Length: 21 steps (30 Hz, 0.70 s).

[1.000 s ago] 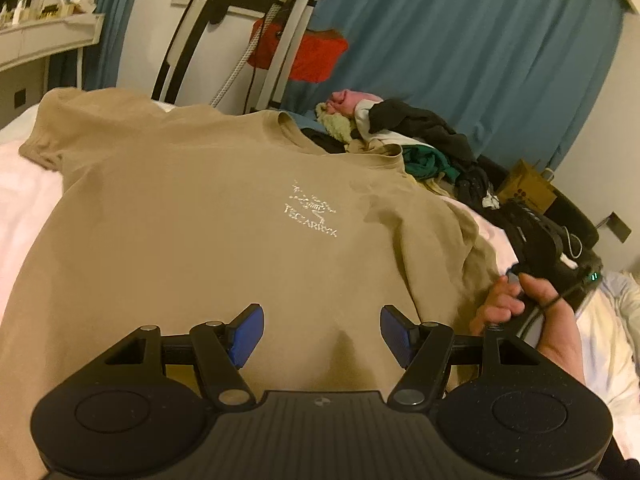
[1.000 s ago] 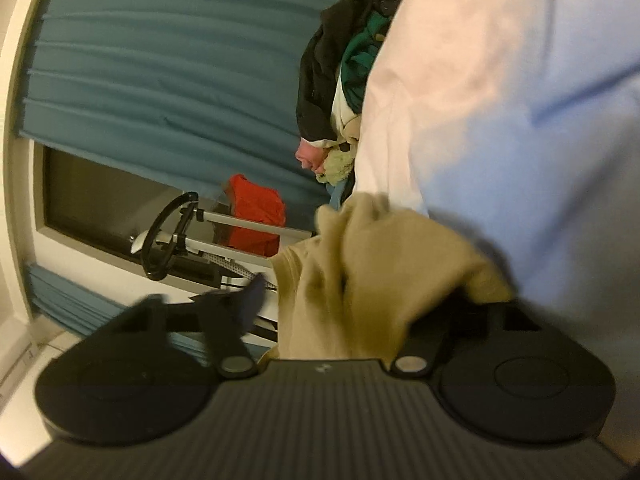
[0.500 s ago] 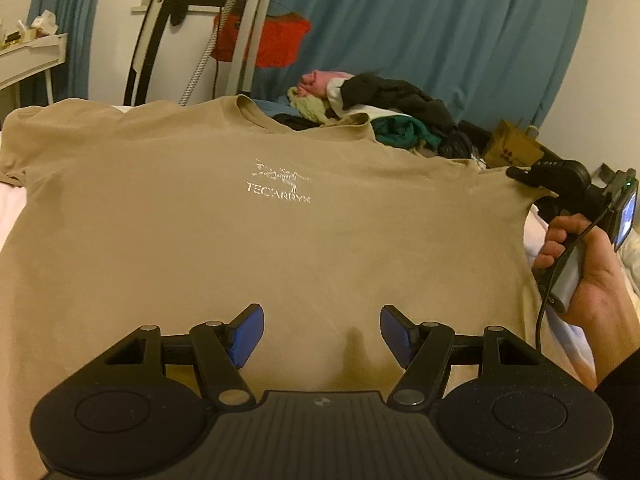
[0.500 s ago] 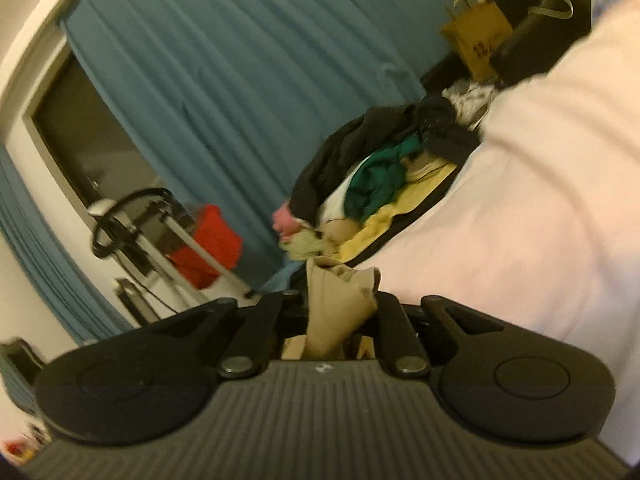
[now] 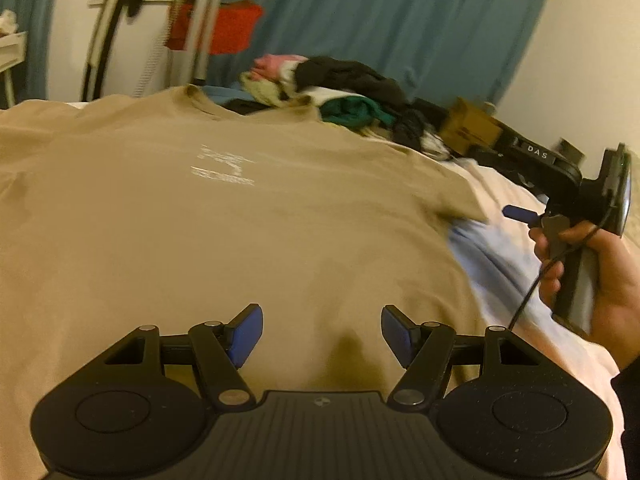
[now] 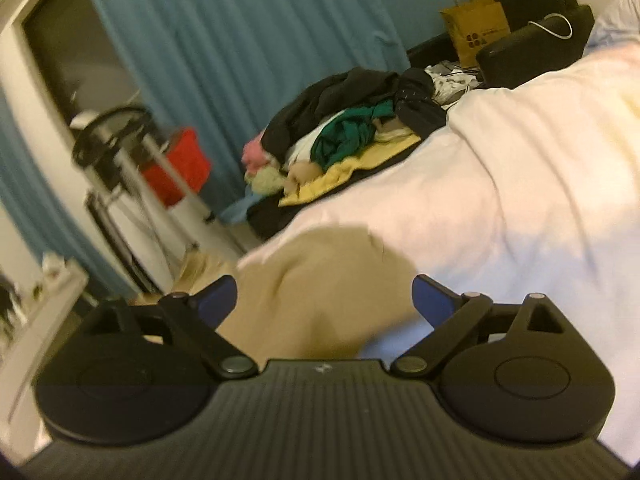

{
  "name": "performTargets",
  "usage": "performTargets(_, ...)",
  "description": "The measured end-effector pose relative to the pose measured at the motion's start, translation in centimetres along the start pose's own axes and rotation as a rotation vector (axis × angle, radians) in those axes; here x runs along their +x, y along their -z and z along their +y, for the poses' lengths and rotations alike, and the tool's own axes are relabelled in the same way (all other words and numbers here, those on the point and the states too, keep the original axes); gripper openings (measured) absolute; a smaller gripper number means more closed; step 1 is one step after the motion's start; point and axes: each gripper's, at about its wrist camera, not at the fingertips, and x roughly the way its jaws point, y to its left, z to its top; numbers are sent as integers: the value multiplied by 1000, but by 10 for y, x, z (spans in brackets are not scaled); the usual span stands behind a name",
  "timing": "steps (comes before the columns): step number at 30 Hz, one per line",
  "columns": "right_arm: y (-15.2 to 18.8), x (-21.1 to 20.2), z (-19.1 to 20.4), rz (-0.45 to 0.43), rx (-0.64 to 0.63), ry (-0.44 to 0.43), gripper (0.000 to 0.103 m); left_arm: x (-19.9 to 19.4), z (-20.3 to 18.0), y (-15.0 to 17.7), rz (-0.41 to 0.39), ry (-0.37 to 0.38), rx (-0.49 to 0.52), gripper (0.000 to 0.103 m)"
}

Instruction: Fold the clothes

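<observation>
Both tools gape empty — left tool over the tan T-shirt, right tool just off its sleeve — on the bed.

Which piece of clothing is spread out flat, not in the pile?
The tan T-shirt with white lettering; the black, green and pink clothes sit heaped behind it.

Tan t-shirt lies spread flat, front up, on the bed. Collar at the far edge, small white chest print blurred and unreadable. Right sleeve out to the right, its hem flat on the white bedding. Right wrist view: that sleeve lies loose, slightly rumpled.
</observation>
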Motion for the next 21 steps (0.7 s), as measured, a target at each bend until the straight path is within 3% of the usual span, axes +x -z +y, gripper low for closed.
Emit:
performTargets(4,28,-75,19,43,-79,45,96,-12,-16,19,49,94,15,68)
performTargets(10,42,-173,35,-29,-3,-59,96,-27,-42,54,137,239,64,66)
performTargets(15,57,-201,31,-61,9,-50,96,-22,-66,80,264,354,97,65)
performTargets(18,67,-215,28,-80,13,-41,96,-14,-78,97,310,348,133,48)
performTargets(20,70,-212,23,-66,41,-45,96,-17,-84,101,291,343,164,2)
performTargets(21,70,-210,20,-58,55,-45,96,-19,-86,102,284,362,172,2)
